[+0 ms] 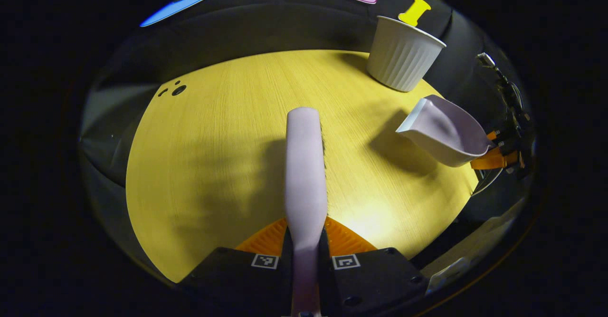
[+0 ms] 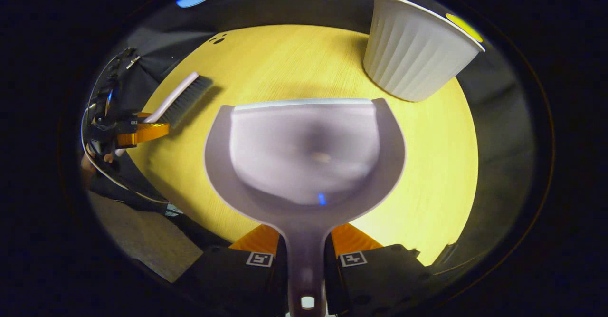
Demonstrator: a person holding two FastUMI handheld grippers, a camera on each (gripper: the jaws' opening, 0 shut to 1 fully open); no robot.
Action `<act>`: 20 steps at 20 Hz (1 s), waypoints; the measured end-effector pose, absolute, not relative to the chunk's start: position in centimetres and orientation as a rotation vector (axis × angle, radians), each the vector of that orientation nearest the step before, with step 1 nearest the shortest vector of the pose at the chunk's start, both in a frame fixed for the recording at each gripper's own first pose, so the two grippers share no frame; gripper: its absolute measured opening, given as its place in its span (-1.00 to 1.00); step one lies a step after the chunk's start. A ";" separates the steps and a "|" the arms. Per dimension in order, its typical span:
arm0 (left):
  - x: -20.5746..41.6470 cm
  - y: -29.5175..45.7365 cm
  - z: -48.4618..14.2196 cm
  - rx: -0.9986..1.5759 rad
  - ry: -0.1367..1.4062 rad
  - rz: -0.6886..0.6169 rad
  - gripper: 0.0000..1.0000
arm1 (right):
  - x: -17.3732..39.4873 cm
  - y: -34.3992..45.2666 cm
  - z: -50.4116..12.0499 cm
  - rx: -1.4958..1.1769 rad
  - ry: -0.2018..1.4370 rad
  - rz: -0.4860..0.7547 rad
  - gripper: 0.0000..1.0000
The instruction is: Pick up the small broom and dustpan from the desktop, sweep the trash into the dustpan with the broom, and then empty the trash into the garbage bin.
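My left gripper (image 1: 306, 235) is shut on the handle of the small pale lilac broom (image 1: 306, 165), which points straight ahead over the yellow desktop (image 1: 213, 165). To the right, the pale dustpan (image 1: 444, 134) hangs tilted above the desk, casting a shadow. In the right gripper view, my right gripper (image 2: 304, 243) is shut on the dustpan (image 2: 304, 150) handle, with the pan's mouth facing away. A small pale speck (image 2: 322, 157) lies blurred inside the pan. Far left there, the broom (image 2: 183, 99) shows its dark bristles, held by the left gripper (image 2: 142, 130). The white ribbed garbage bin (image 2: 413, 51) stands ahead to the right.
The bin (image 1: 403, 55) stands at the desk's far right edge. Small dark holes (image 1: 175, 90) mark the desktop's far left. Cables and a hand sit beside the left gripper, and the floor (image 2: 137, 236) shows beyond the desk's left edge.
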State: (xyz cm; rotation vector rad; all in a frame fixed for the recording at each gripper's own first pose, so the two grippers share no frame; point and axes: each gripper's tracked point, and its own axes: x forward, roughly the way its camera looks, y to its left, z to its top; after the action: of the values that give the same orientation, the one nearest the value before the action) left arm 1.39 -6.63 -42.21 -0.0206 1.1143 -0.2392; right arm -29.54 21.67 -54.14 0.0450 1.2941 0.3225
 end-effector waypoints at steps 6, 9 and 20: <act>1.8 -6.8 -44.4 0.008 1.155 -0.196 -0.46 | -30.3 22.1 -55.1 0.064 1.312 0.286 -0.29; 1.9 -7.0 -44.8 0.020 1.160 -0.184 -0.43 | -30.5 22.1 -55.2 0.045 1.314 0.295 -0.22; 1.0 -6.7 -44.4 0.068 1.143 -0.169 -0.29 | -32.7 22.6 -55.4 0.010 1.340 0.370 -0.14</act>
State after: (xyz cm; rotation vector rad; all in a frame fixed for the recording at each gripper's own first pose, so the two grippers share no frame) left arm 1.03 -6.68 -44.40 0.0683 1.1432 -0.1691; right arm -32.71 22.61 -55.44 0.0101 1.3401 0.3696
